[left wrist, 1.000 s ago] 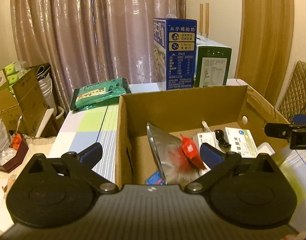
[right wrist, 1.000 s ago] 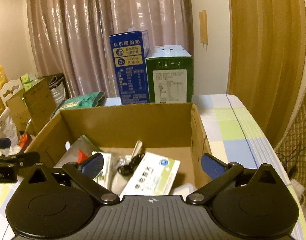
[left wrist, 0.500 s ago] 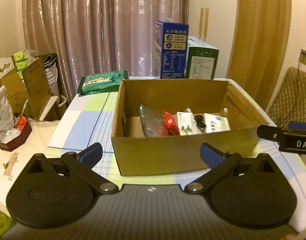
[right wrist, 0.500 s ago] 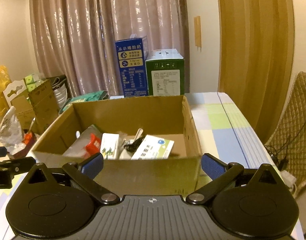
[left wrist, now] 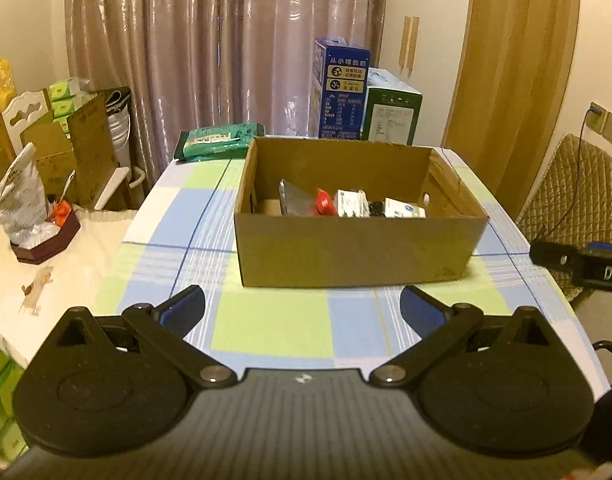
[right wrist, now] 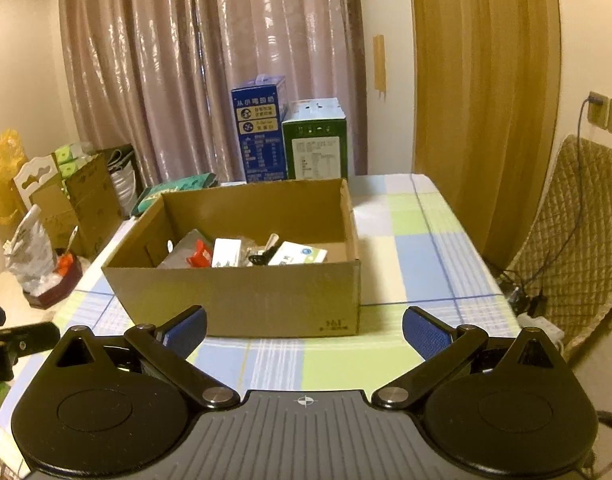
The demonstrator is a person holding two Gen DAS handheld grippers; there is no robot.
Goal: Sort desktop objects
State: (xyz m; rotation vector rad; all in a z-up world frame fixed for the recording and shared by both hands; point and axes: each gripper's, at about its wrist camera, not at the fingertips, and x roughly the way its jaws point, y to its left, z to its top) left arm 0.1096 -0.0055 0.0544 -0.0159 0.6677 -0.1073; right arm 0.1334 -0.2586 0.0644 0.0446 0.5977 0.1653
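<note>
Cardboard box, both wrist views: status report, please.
Left hand-held gripper open, empty. Right hand-held gripper open, empty. Cardboard box on table, items inside. Nothing blocking.

Both wrist views face the cardboard box (left wrist: 357, 256) (right wrist: 242, 300) from near; left-offset; right-offset.

Two handheld grippers are held side by side, level, both pointing forward. The left gripper (left wrist: 302, 308) has its blue-padded fingers (left wrist: 184, 307) spread wide, empty. The right gripper (right wrist: 304, 330) is likewise wide apart, holding nothing.
</note>
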